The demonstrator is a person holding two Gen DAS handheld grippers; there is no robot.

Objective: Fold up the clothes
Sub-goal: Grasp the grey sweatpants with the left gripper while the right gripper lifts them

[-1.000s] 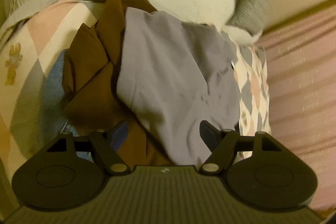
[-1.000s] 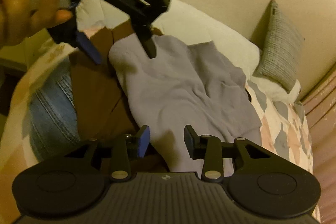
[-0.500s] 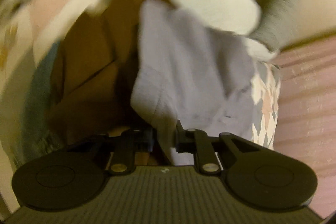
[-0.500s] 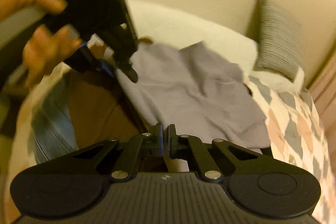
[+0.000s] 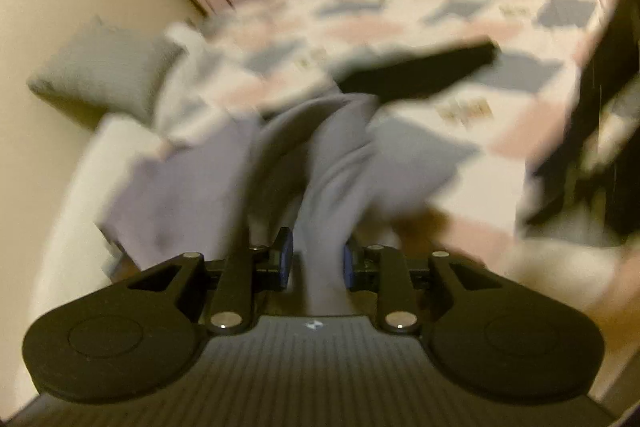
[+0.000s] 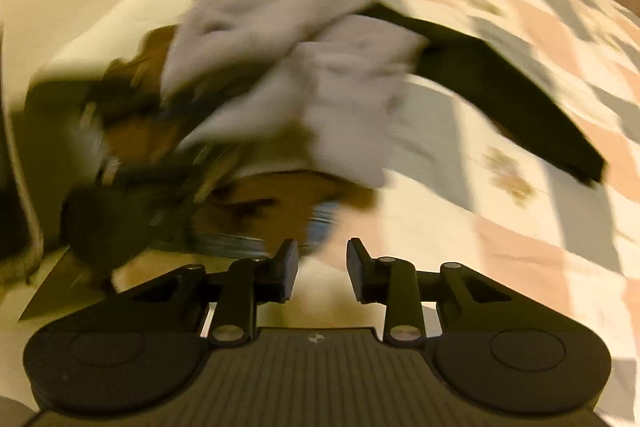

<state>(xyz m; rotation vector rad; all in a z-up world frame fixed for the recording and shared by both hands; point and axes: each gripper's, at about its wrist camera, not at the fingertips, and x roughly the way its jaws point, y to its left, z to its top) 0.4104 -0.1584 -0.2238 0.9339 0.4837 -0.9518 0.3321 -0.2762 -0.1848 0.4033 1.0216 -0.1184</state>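
On the bed [image 6: 520, 251] the shirt [image 6: 312, 83] lies at twelve o'clock from the right gripper [image 6: 322, 269], whose jaws stand apart. A dark garment [image 6: 500, 83] stretches toward two o'clock; another garment [image 6: 256, 199] lies under the shirt (blurred). The left gripper [image 5: 314, 263] clamps the shirt; a cushion [image 5: 100, 71] sits at ten.

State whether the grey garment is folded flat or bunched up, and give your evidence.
Bunched up. The grey garment sits in a rumpled heap on the patterned bedspread, one gathered end pinched in the left gripper.
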